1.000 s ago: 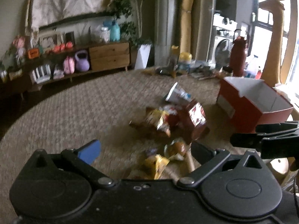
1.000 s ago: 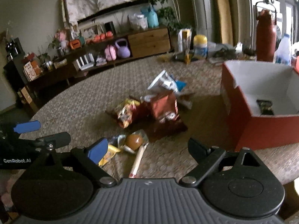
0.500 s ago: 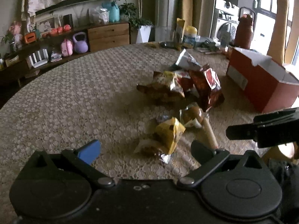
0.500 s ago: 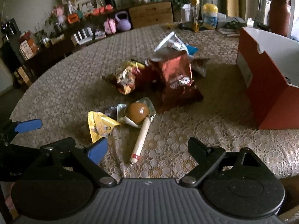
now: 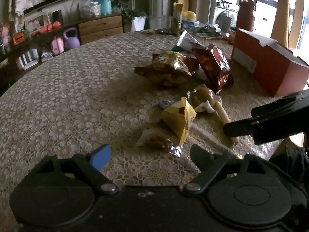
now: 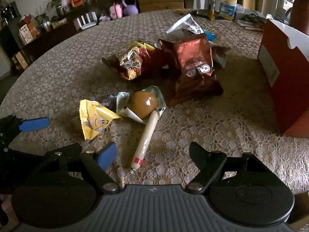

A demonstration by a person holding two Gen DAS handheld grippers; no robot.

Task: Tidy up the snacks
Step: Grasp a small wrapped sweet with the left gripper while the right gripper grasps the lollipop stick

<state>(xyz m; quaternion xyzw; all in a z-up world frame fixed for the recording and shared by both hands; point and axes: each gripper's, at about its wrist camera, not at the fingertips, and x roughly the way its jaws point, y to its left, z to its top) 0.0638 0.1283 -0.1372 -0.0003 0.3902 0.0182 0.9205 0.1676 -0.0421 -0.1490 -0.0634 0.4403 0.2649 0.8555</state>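
Observation:
Snacks lie in a loose pile on the lace-covered round table (image 5: 58,100). A yellow packet (image 5: 178,118) (image 6: 95,120) lies nearest. Behind it are a wrapped brown bun (image 6: 143,105), a long sausage stick (image 6: 145,139), a dark red Oreo bag (image 6: 193,65), a yellow-red chip bag (image 6: 131,60) and a white bag (image 6: 186,26). My left gripper (image 5: 150,154) is open and empty, just short of the yellow packet. My right gripper (image 6: 153,150) is open and empty, over the near end of the sausage stick.
An open red box (image 6: 287,61) (image 5: 270,63) stands on the table at the right. Bottles and jars (image 6: 227,5) stand at the table's far edge. A low sideboard (image 5: 58,36) with ornaments lines the far wall.
Both grippers have moved forward and down toward the table, so the snacks sit closer and larger. Both stay open and empty.

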